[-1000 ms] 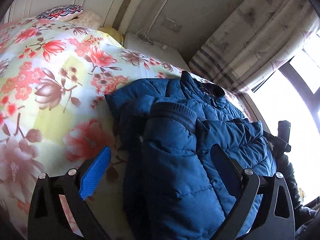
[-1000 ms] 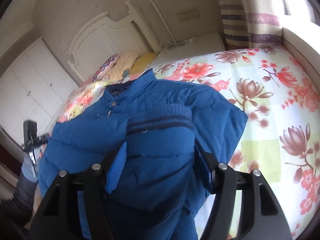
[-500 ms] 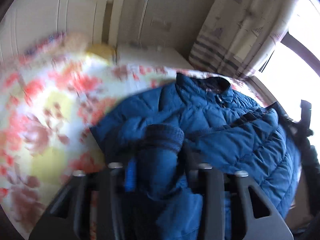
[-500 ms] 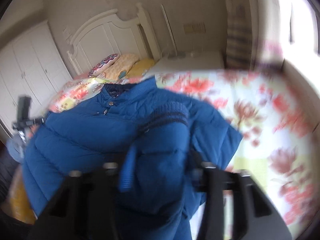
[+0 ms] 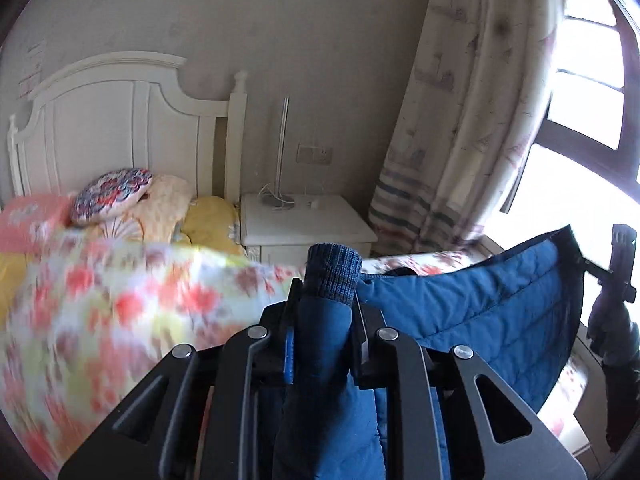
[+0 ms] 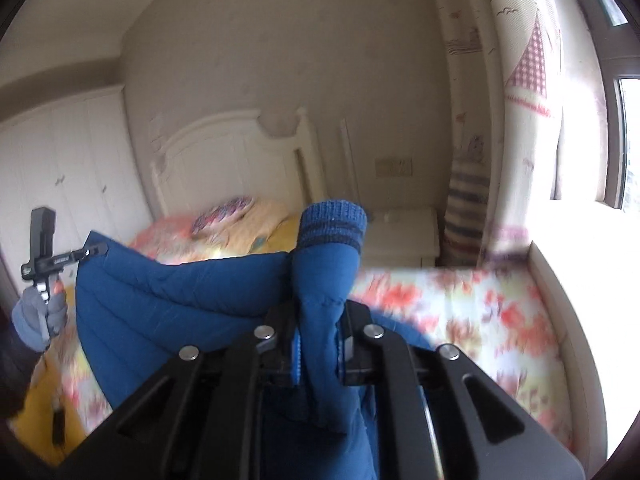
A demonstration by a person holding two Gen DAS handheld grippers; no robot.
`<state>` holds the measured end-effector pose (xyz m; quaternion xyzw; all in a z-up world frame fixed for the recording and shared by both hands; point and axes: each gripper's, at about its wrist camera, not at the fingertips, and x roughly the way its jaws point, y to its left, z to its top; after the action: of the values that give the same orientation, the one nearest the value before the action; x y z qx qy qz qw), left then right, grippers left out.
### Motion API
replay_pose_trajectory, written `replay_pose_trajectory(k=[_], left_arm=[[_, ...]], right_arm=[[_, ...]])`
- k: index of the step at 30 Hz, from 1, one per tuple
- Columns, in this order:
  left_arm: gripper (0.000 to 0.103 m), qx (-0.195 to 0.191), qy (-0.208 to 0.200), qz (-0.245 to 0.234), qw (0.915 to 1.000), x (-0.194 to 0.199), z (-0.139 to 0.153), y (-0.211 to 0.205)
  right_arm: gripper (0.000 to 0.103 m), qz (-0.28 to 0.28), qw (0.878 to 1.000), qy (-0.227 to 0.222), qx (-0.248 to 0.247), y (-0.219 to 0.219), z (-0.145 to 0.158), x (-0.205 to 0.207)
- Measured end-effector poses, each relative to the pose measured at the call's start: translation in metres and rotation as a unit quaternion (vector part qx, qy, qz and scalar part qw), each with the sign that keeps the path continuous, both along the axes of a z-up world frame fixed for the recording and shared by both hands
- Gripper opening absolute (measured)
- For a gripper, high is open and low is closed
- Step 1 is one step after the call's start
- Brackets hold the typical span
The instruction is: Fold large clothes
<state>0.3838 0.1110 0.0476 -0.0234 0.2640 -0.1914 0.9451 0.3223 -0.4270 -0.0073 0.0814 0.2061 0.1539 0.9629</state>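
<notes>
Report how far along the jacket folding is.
Done: both sleeves are gripped. The left tongs are shut on one sleeve just below its knit cuff, and the right tongs likewise on the other cuff. In hand: the blue jacket hangs lifted above the floral bedspread. Left: no finished fold shows yet.

Bed (image 5: 120,112) with floral quilt (image 5: 120,304), pillows (image 5: 112,192) at headboard

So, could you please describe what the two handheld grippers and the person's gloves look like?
Both grippers are matte black, with angular linkage arms that have triangular cut-outs and silver round pivot bolts. The left gripper and the right gripper each carry bright blue ribbed pads on their fingers. The left hand wears a grey knit glove above a dark sleeve; the right hand wears a dark glove.
</notes>
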Motion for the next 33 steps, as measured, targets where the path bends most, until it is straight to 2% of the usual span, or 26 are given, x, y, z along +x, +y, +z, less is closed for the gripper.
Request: replay_pose_trajectory(k=[2,4,5,7,8,10,11,12,14,16,17,19,21,22,24,26,28,31,33], left_arm=[[0.020,0.018,0.026,0.017,0.9994,0.047,-0.001,-0.005],[0.020,0.048,0.061,0.034,0.9964,0.103,-0.021,-0.018],[0.020,0.059,0.081,0.043,0.9940,0.126,-0.038,-0.023],[0.020,0.086,0.134,0.055,0.9858,0.164,-0.086,-0.037],[0.020,0.102,0.162,0.061,0.9796,0.176,-0.121,-0.045],[0.021,0.134,0.194,0.063,0.9698,0.182,-0.168,-0.054],[0.022,0.135,0.193,0.066,0.9697,0.181,-0.183,-0.054],[0.023,0.124,0.190,0.069,0.9715,0.179,-0.182,-0.050],[0.029,0.113,0.195,0.074,0.9715,0.180,-0.177,-0.045],[0.048,0.113,0.193,0.089,0.9705,0.179,-0.173,-0.037],[0.053,0.110,0.186,0.096,0.9716,0.176,-0.168,-0.033],[0.083,0.103,0.132,0.125,0.9778,0.161,-0.143,-0.030],[0.094,0.084,0.057,0.143,0.9845,0.142,-0.110,-0.039],[0.095,0.080,0.048,0.133,0.9868,0.141,-0.099,-0.049],[0.095,0.089,0.059,0.099,0.9893,0.145,-0.084,-0.084],[0.096,0.113,0.074,0.088,0.9870,0.152,-0.085,-0.116],[0.096,0.149,0.107,0.080,0.9797,0.163,-0.105,-0.147],[0.096,0.184,0.131,0.071,0.9715,0.170,-0.143,-0.168],[0.097,0.206,0.147,0.066,0.9651,0.171,-0.173,-0.174]], right_arm=[[0.011,-0.023,0.999,0.049,0.007,-0.002,-0.005,0.057],[0.011,-0.046,0.994,0.097,0.003,-0.001,-0.023,0.103],[0.011,-0.059,0.989,0.134,0.007,0.000,-0.043,0.130],[0.011,-0.079,0.975,0.206,-0.011,0.005,-0.089,0.165],[0.012,-0.086,0.969,0.231,-0.019,0.009,-0.110,0.172],[0.015,-0.091,0.958,0.268,-0.031,0.012,-0.150,0.178],[0.018,-0.091,0.960,0.265,-0.008,0.009,-0.161,0.175],[0.020,-0.093,0.961,0.262,-0.002,0.008,-0.162,0.173],[0.035,-0.097,0.959,0.266,0.006,0.002,-0.162,0.173],[0.048,-0.106,0.956,0.274,0.016,-0.005,-0.156,0.173],[0.054,-0.108,0.959,0.260,0.025,-0.008,-0.143,0.168],[0.057,-0.118,0.971,0.209,0.012,-0.004,-0.111,0.156],[0.059,-0.107,0.980,0.170,-0.007,0.016,-0.082,0.151],[0.060,-0.093,0.983,0.160,-0.015,0.028,-0.072,0.153],[0.060,-0.054,0.986,0.142,-0.070,0.077,-0.058,0.160],[0.060,-0.020,0.980,0.145,-0.136,0.129,-0.063,0.171],[0.058,0.005,0.973,0.171,-0.154,0.159,-0.080,0.183],[0.055,-0.002,0.961,0.203,-0.186,0.182,-0.116,0.199],[0.057,0.003,0.959,0.223,-0.174,0.184,-0.141,0.200]])
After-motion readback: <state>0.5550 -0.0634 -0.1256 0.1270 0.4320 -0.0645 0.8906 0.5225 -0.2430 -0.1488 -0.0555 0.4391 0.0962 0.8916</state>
